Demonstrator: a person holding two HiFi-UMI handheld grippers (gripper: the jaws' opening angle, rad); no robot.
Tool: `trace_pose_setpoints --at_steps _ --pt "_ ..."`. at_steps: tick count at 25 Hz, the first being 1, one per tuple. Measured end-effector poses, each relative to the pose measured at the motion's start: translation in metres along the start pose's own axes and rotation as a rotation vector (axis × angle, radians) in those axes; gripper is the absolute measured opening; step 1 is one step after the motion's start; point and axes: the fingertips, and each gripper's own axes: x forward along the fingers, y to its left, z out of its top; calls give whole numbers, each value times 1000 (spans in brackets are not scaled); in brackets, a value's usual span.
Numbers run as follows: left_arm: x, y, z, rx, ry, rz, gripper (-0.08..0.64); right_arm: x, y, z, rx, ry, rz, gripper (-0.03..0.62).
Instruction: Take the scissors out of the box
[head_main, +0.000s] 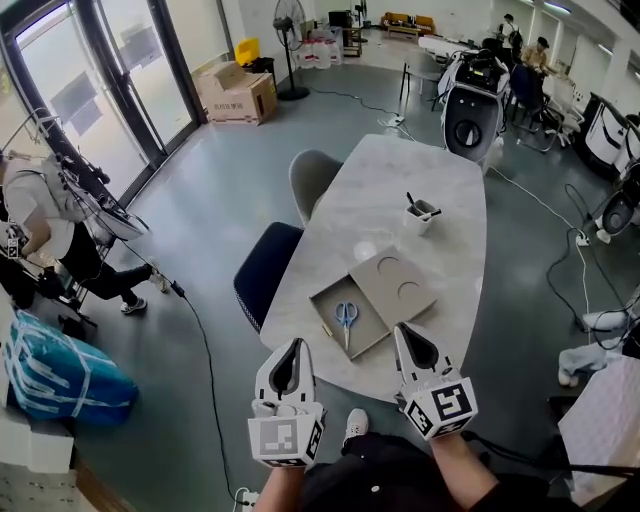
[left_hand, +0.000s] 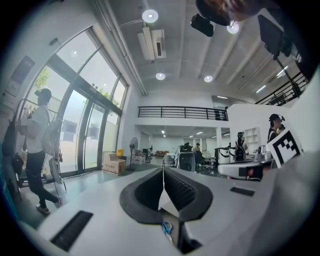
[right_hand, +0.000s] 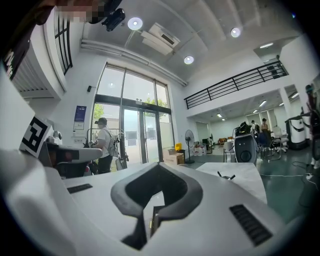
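Observation:
Blue-handled scissors lie flat inside an open grey cardboard box near the front end of a long white table. The box's lid lies beside it, to the right and a little further back. Both grippers hover side by side in front of the table's near edge, short of the box. My left gripper is shut and holds nothing; in its own view the scissors peek out below its closed jaws. My right gripper is also shut and empty, and points along the table.
A white cup with dark pens stands further up the table. A dark blue chair and a grey chair sit at the table's left side. A person stands by the glass doors at left. Cables run across the floor.

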Motion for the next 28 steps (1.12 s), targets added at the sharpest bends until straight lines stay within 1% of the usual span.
trace_pose_setpoints --at_steps 8,14,19,28 --pt "22 5 -1 -12 5 19 17 25 -11 1 0 9 25 -2" --pt "31 12 1 -13 17 18 17 34 -15 2 7 16 17 -2" --pt "49 16 2 -7 19 -25 17 44 -21 3 7 10 -23 -2" --pt "87 29 2 -2 41 -132 17 68 -29 5 7 16 -118 -2"
